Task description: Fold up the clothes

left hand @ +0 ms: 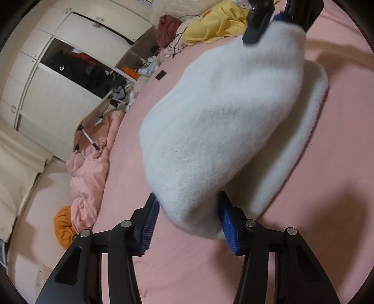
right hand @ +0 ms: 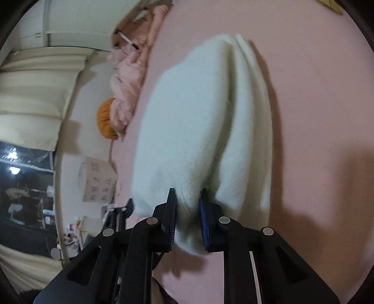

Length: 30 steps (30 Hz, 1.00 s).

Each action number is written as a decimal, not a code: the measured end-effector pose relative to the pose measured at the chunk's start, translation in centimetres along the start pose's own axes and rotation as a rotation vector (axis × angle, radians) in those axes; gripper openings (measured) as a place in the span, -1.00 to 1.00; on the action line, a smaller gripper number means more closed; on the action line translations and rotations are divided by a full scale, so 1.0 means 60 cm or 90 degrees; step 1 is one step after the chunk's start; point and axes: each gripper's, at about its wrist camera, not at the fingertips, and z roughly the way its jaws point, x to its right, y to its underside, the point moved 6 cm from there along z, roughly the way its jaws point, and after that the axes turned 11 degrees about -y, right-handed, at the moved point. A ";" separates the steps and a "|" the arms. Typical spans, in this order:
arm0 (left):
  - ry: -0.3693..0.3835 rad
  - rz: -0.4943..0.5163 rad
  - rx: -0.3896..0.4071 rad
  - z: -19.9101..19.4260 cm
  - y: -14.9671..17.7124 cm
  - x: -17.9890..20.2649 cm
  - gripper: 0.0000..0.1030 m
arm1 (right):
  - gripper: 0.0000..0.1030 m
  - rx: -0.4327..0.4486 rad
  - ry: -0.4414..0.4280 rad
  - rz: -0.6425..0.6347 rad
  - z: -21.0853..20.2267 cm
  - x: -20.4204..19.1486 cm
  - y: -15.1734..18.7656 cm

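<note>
The white fuzzy garment [left hand: 224, 131] hangs lifted over the pink bed [left hand: 187, 269] in the left wrist view, one end of it pinched between the blue pads of the left gripper [left hand: 188, 222], whose fingers [left hand: 228, 222] are clamped on the thick fabric at the bottom of the picture. Its far end rises to the top right, where the right gripper [left hand: 271, 21] grips it, its dark fingers closed on the cloth. A lower layer of the same garment lies on the sheet to the right, under the raised part. Along the left edge of the bed lie a crumpled pink quilt [left hand: 91, 168] and an orange bundle [left hand: 64, 228]; a yellow cloth [left hand: 215, 25] sits near the top, and a white wardrobe [left hand: 70, 58] with an open dark compartment stands behind. In the right wrist view the white fuzzy garment [right hand: 198, 121] stretches away from the camera over the pink bed [right hand: 315, 117], folded into long soft ridges. The right gripper [right hand: 188, 217] holds its near end, fingers [right hand: 171, 217] squeezed tight on a bunched edge of the fabric. The left gripper shows only as a small dark piece at the garment's lower left edge. The pink quilt [right hand: 131, 70] and the orange bundle [right hand: 106, 121] lie beside the bed's left edge, and a sheet of paper with writing [right hand: 98, 180] is seen below them
</note>
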 end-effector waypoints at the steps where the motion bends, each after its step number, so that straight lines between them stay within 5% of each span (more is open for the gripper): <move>1: -0.002 0.007 0.001 0.005 0.002 -0.004 -0.02 | -0.66 0.017 -0.012 -0.003 -0.011 -0.003 0.001; 8: 0.006 0.025 -0.004 0.015 0.009 0.007 -0.02 | -0.52 0.100 -0.010 0.091 -0.040 0.095 0.025; 12: 0.031 0.011 -0.014 -0.008 0.016 -0.016 0.07 | -0.29 0.232 0.141 0.030 -0.121 0.060 0.024; 16: 0.180 -0.200 0.047 -0.065 -0.014 -0.103 0.37 | -0.21 0.253 0.073 -0.068 -0.127 -0.029 0.013; 18: 0.271 -0.331 0.064 -0.059 -0.051 -0.151 0.78 | -0.21 0.259 0.070 -0.141 -0.102 -0.081 0.006; 21: 0.407 -0.511 0.050 -0.009 -0.103 -0.206 0.85 | -0.20 0.225 0.100 -0.223 -0.031 -0.125 0.007; 22: 0.440 -0.548 0.027 0.024 -0.111 -0.209 0.81 | -0.20 0.213 0.117 -0.237 -0.006 -0.130 0.010; 24: 0.489 -0.576 -0.051 0.098 -0.113 -0.184 0.00 | -0.20 0.191 0.192 -0.274 0.033 -0.102 0.026; 27: 0.534 -0.550 -0.193 0.183 -0.081 -0.103 -0.79 | -0.34 0.161 0.273 -0.297 0.075 -0.035 0.048; 28: 0.511 -0.535 -0.200 0.193 -0.072 -0.089 -0.91 | -0.53 0.174 0.273 -0.306 0.072 -0.026 0.051; 30: 0.502 -0.532 -0.200 0.193 -0.073 -0.092 -0.91 | -0.58 0.194 0.273 -0.312 0.065 -0.019 0.054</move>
